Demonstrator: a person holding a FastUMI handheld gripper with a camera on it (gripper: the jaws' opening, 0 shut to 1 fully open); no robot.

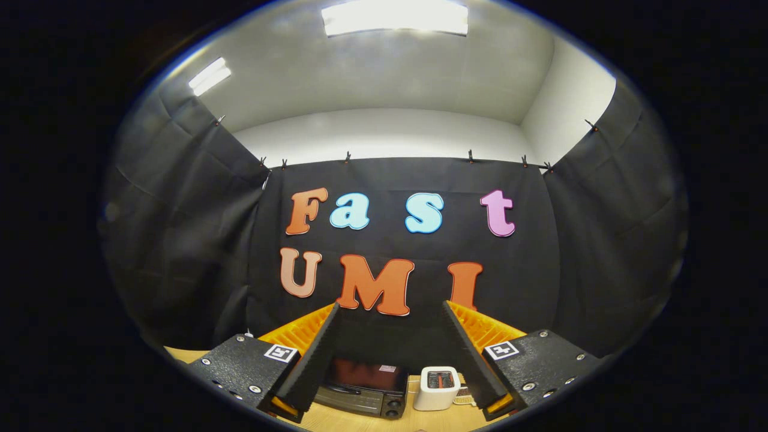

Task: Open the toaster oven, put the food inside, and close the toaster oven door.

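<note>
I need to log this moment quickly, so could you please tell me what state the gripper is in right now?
Gripper: open, jaws spread wide and holding nothing; the toaster oven sits beyond them, untouched.

glossy toaster oven (366, 387), wooden table (360, 423) — seemingly matt

The gripper (390, 312) is showing 2 long ribbed fingers (312, 360) on textured black blocks, each block carrying silver screws and 1 square black-and-white marker (281, 353) beside its finger.
</note>
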